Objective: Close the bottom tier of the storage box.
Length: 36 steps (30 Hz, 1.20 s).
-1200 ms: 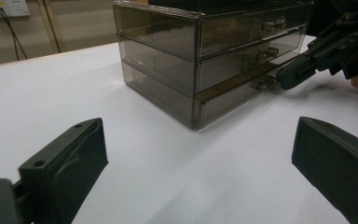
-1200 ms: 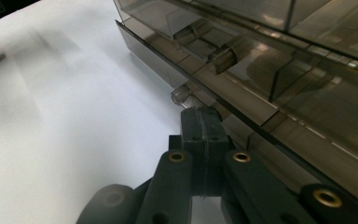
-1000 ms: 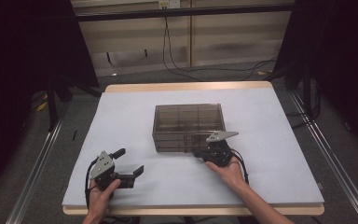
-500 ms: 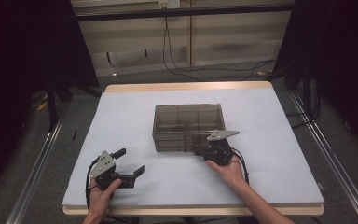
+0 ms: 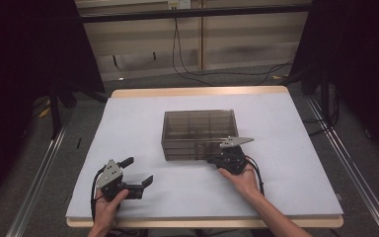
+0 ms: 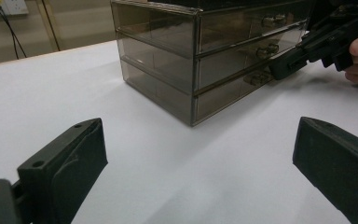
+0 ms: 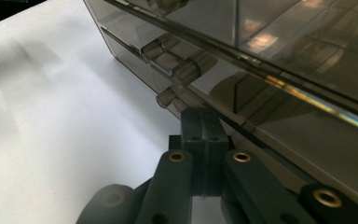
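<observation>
A smoky see-through drawer cabinet (image 5: 200,131) with three stacked drawers stands in the middle of the white table (image 5: 128,123). My right gripper (image 5: 213,159) lies low against its front right corner, jaws pressed together. In the right gripper view the gripper (image 7: 200,126) has its shut tips just below the cabinet (image 7: 284,56), right behind a drawer's clear handle (image 7: 168,99). My left gripper (image 5: 139,170) rests near the table's front left, open and empty. The left gripper view has its gripper (image 6: 200,158) facing the cabinet (image 6: 191,51) and the right gripper (image 6: 279,70) at the bottom handle (image 6: 256,78).
Bare white tabletop surrounds the cabinet on all sides. Dark curtains (image 5: 24,74) hang to the left and right of the table. Cables (image 5: 197,74) trail over the floor behind it, and metal rails (image 5: 39,182) run along both sides.
My right gripper has edged a little closer to the cabinet's front. The left gripper has stayed in place.
</observation>
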{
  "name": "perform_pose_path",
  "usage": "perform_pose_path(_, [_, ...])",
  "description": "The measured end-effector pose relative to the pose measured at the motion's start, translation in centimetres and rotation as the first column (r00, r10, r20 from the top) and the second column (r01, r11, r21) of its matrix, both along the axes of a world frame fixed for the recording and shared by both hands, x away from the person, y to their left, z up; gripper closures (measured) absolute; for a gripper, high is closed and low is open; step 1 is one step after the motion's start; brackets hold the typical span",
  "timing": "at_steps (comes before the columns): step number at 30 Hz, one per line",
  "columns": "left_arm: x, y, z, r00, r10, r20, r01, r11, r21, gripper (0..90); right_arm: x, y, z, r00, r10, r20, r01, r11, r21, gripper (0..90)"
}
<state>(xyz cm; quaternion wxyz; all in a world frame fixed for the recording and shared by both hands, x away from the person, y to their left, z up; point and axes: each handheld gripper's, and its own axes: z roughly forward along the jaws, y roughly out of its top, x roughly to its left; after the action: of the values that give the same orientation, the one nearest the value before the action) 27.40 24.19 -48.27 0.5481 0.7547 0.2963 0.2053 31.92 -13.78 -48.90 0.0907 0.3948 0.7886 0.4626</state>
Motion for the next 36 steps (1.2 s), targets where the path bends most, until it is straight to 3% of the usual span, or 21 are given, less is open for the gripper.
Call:
perform_pose_path(11, [-0.1,0.1,0.0,0.9998,0.011,0.013,-0.011,0.9999,-0.005,2.8,0.1,0.1,-0.1,0.9999,-0.005,-0.012,0.004,1.0,-0.012,90.0])
perform_pose_path(18, [0.0,0.2,0.0,1.0,0.005,0.003,-0.005,1.0,0.001,2.8,-0.1,0.1,0.0,0.9993,0.038,-0.007,-0.038,0.999,0.013,90.0])
perform_pose_path(20, [0.0,0.2,0.0,1.0,0.002,0.003,-0.002,1.0,-0.004,2.8,-0.2,0.1,0.1,0.9987,0.051,-0.005,-0.051,0.999,0.016,85.5])
perform_pose_path(25, [0.0,0.1,0.0,0.9999,0.012,0.0,-0.012,0.9996,-0.026,2.9,-0.5,0.0,0.4,0.998,0.064,0.002,-0.064,0.997,0.043,64.2])
perform_pose_path(28, [0.0,0.1,0.0,1.0,0.009,0.003,-0.009,1.0,0.001,2.9,-0.9,0.0,0.7,0.9981,0.06,0.011,-0.061,0.997,0.049,51.7])
perform_pose_path(36, [-0.1,0.0,0.0,0.9999,0.01,0.011,-0.01,0.9999,0.007,2.9,-1.6,-1.4,2.0,0.999,0.042,0.016,-0.043,0.997,0.058,36.9])
